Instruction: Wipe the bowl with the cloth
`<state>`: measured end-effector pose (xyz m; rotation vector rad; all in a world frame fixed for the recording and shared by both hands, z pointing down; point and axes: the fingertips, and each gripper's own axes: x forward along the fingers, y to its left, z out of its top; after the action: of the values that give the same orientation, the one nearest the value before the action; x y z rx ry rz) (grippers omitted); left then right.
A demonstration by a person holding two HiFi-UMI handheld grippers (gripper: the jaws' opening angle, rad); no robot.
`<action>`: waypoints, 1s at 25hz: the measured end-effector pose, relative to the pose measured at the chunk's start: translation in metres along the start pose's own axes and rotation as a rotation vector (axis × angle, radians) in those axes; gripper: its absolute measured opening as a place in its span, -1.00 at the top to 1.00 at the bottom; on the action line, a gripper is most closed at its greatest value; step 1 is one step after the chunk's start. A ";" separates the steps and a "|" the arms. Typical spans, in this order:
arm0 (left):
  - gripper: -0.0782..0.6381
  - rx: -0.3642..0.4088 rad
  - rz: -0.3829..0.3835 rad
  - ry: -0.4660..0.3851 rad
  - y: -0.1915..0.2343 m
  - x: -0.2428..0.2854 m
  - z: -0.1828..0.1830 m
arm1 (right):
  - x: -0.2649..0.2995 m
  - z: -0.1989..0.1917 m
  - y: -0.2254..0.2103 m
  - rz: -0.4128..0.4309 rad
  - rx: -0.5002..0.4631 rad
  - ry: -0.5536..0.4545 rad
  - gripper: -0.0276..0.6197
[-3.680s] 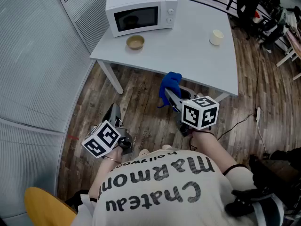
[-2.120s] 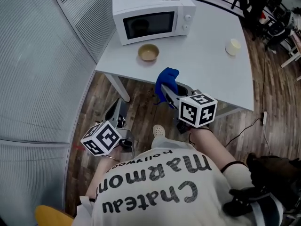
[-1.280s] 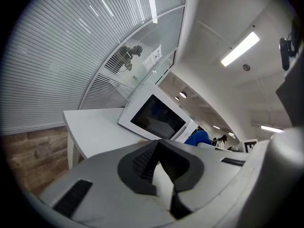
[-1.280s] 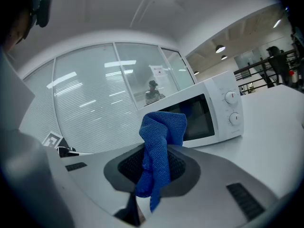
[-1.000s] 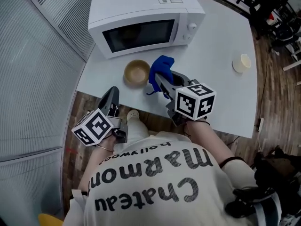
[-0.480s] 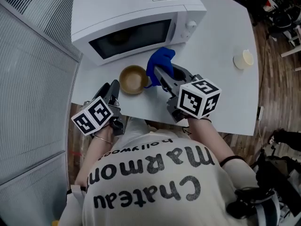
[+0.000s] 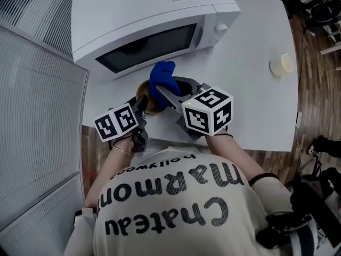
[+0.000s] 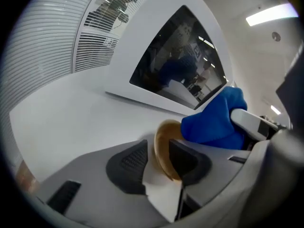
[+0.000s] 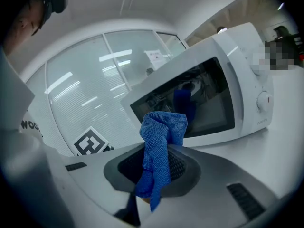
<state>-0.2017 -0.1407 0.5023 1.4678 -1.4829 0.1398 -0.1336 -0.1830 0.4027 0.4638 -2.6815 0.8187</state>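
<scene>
Microwave (image 7: 144, 15) stands just behind bowl (image 8: 163, 144) and cloth (image 7: 161, 77); cup (image 7: 281, 64) sits well apart.

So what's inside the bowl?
Bare tan wall of the bowl, plus one jaw of the left gripper, whose jaws are closing across the rim. The blue cloth covers the rest.

Head camera looks steeply down; close gripper views share cloth (image 7: 161, 76) and microwave (image 7: 149, 15).
</scene>
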 end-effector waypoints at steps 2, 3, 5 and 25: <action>0.68 0.017 0.040 0.013 0.005 0.002 0.000 | 0.007 -0.011 0.001 0.004 0.019 0.045 0.72; 0.71 0.023 0.051 0.016 0.007 0.003 0.000 | 0.010 -0.016 0.004 0.013 0.023 0.062 0.72; 0.74 0.033 0.056 0.022 0.007 0.004 0.000 | 0.015 -0.023 0.008 0.028 0.014 0.090 0.72; 0.74 0.668 0.047 -0.106 -0.063 -0.016 0.019 | 0.015 -0.053 0.004 -0.085 -0.140 0.215 0.72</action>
<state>-0.1650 -0.1586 0.4484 1.9861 -1.6408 0.6447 -0.1392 -0.1521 0.4482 0.4268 -2.4820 0.6151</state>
